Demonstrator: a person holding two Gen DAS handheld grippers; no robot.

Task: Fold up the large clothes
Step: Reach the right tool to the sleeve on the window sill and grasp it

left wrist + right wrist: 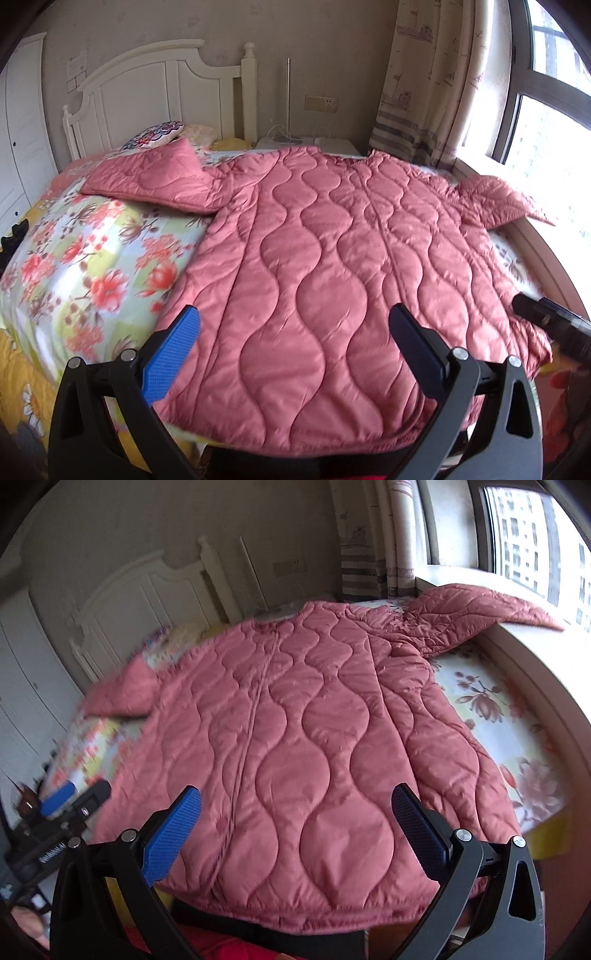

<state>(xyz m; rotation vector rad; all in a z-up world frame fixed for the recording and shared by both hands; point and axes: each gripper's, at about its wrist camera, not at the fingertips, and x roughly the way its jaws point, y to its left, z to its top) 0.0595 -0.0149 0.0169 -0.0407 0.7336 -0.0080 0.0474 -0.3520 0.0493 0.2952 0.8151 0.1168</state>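
A large pink quilted jacket (332, 251) lies spread flat on the bed, hem nearest me, collar toward the headboard. Its left sleeve (159, 181) reaches out over the floral bedding; its right sleeve (498, 199) rests on the window sill. My left gripper (295, 332) is open above the hem's left half, nothing between its blue pads. The right gripper (546, 317) shows at that view's right edge. In the right wrist view the jacket (314, 731) fills the middle, my right gripper (295, 812) is open over the hem, and the left gripper (62, 805) is at lower left.
The bed (85, 258) has a floral cover and a white headboard (159, 96) with pillows (159, 134) at the far end. A nightstand (306, 144), curtain (424, 92) and window sill (535, 657) border the right side. White wardrobe doors (18, 147) stand left.
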